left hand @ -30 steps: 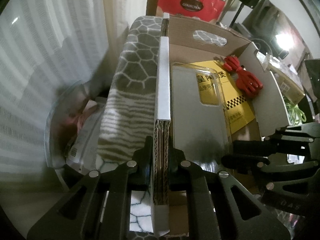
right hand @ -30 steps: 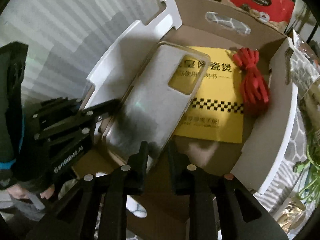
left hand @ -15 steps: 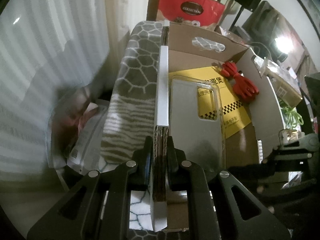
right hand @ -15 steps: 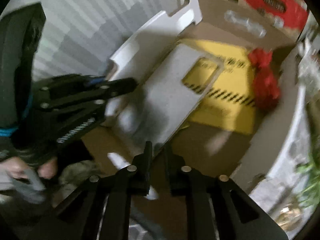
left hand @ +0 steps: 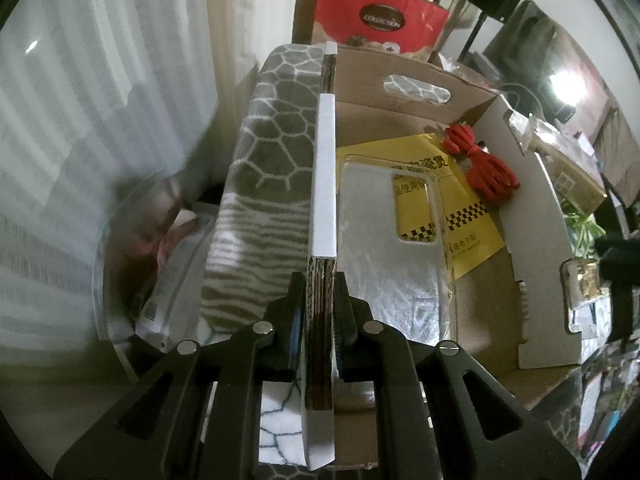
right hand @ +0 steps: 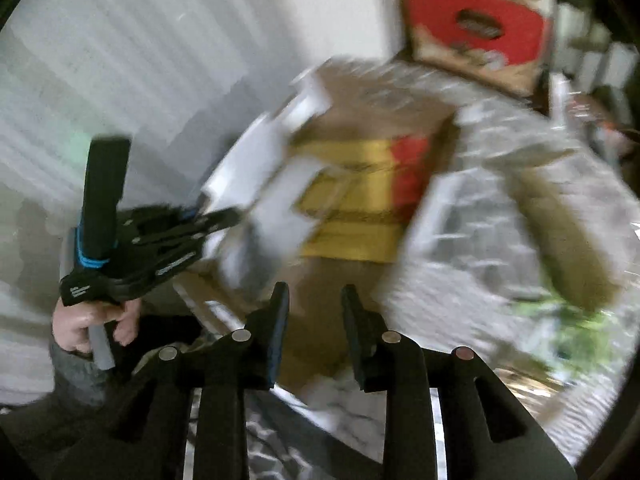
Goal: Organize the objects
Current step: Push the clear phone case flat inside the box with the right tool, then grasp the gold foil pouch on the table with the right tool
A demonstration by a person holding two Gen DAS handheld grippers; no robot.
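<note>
Left claw (left hand: 320, 312) clamped; right claw (right hand: 314, 320) just opening, empty.

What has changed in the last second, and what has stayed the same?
The right gripper drew back from the brown cardboard box, leaving the clear plastic phone case lying flat inside; its jaws have just been opening, with nothing between them. The left gripper stays clamped on the box's wall; the yellow leaflet and red cord are unchanged.
</note>
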